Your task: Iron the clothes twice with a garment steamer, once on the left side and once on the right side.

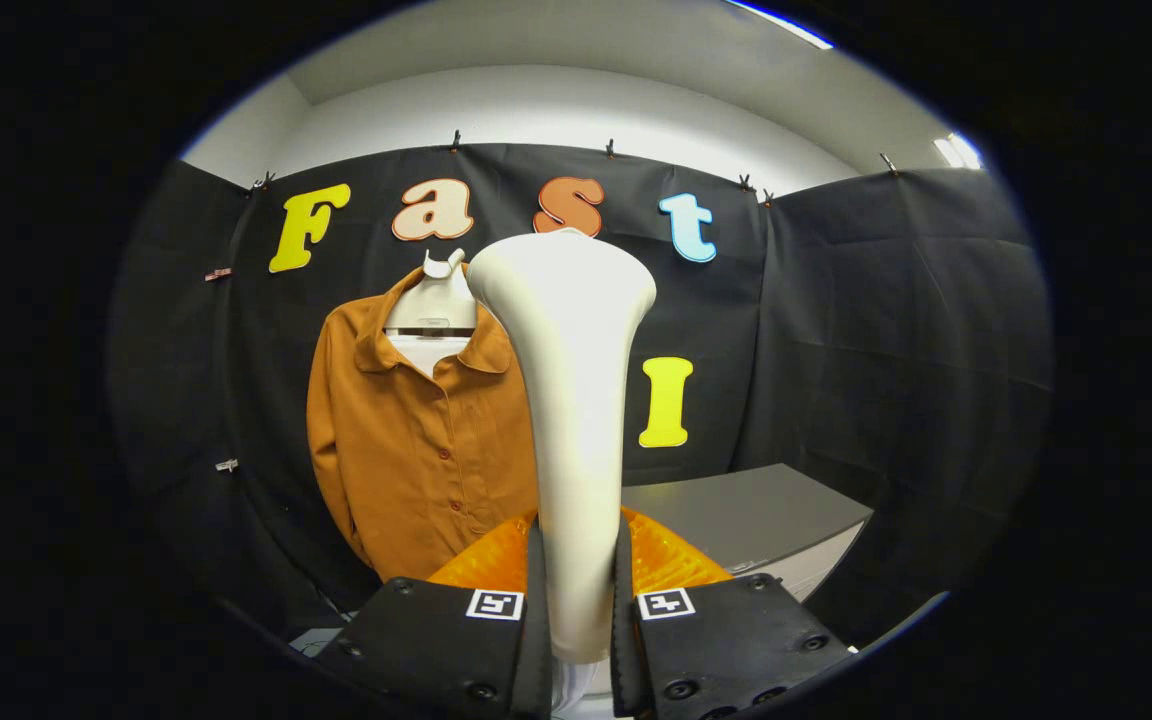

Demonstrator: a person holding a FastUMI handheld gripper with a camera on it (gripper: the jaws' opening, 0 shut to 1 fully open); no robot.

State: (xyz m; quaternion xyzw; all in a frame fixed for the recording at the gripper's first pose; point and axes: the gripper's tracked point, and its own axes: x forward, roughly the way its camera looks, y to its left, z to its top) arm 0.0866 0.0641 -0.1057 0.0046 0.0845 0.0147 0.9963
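My gripper (579,590) clamps narrow on the smooth white garment steamer (572,400), the rust buttoned shirt (416,450) hanging beyond.

The steamer (571,400) is held upright between the fingers of the gripper (576,600), both of which are pressed against its handle; its wide head is raised above them. The shirt (416,440) is hung beyond the fingers, behind the steamer and to its left, against the booth wall (836,330). The shirt's right edge is covered by the steamer. The shirt is carried on a hanger form (433,305), whose neck is seen inside the collar. A table (746,515) is placed to the right of the steamer, beyond the fingers and before the wall, well apart from the shirt.
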